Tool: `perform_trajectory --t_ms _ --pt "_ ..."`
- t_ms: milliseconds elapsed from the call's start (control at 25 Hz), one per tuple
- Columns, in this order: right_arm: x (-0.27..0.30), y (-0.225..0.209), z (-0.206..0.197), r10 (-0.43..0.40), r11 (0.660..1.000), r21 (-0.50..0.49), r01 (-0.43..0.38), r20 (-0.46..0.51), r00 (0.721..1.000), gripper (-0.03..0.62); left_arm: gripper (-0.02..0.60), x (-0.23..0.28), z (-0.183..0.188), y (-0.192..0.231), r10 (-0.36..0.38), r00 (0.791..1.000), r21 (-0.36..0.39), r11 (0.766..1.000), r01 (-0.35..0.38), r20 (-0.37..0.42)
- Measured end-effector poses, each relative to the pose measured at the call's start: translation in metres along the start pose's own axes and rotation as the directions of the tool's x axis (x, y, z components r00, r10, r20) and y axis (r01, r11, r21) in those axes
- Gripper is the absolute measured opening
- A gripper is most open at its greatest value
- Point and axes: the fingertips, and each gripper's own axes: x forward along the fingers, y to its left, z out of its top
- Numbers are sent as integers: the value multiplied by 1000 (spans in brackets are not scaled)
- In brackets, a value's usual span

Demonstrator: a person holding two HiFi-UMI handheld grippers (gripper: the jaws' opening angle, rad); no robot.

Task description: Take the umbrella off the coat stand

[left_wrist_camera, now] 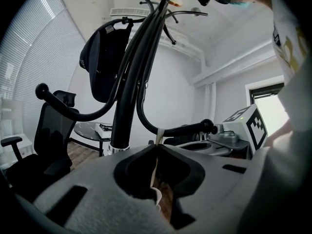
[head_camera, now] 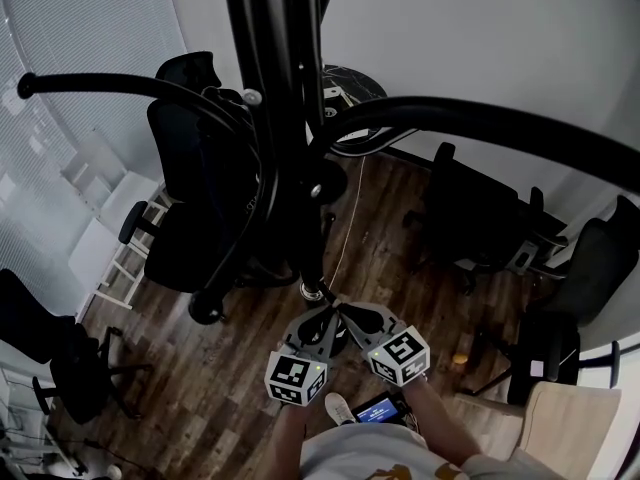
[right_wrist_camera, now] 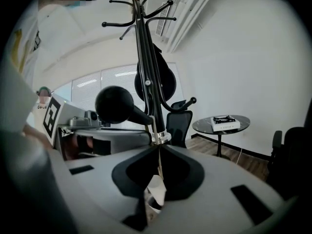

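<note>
head view looks steeply down the black coat stand [head_camera: 275, 48], whose curved hooks [head_camera: 480, 118] fan out wide and cross much of the frame. around it on the wood floor [head_camera: 400, 268] stand an office chair [head_camera: 190, 188] on the left, more chairs on the right, and a round table [head_camera: 350, 88] behind the pole. blinds [head_camera: 80, 28] cover the window on the left.

low on the pole sits a silver ring [head_camera: 313, 290]. the left gripper [head_camera: 320, 310] and right gripper [head_camera: 340, 310] meet just below it, tips side by side. each gripper view shows its jaws pressed together with only a thin pale sliver along the seam; what that sliver is i cannot tell. neither pair grips the pole or a hook. the ring stands just beyond the right jaws and a little left of the left jaws.

the only thing hung on the stand is a puffy black bundle, which i take to be the umbrella [left_wrist_camera: 105, 65]. it hangs by a loop from an upper hook, well above both pairs of jaws. from the left gripper it lies up and to the left, partly behind the stand's tubes. from the right gripper it shows straight above, behind the pole.
</note>
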Motion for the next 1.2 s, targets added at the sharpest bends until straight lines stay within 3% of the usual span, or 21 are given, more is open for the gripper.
perform_trajectory --t_ms 320,800,1200 --pt "3 0 1 14 1000 22 -15 14 1000 15 28 -2 -1 -1 -25 1000 -19 1000 24 -15" --pt "4 3 1 78 997 19 -79 16 997 54 25 -11 0 4 -56 998 -150 987 57 10" --pt "6 9 3 123 991 39 -125 45 991 70 25 -14 2 6 -75 997 -180 980 79 31"
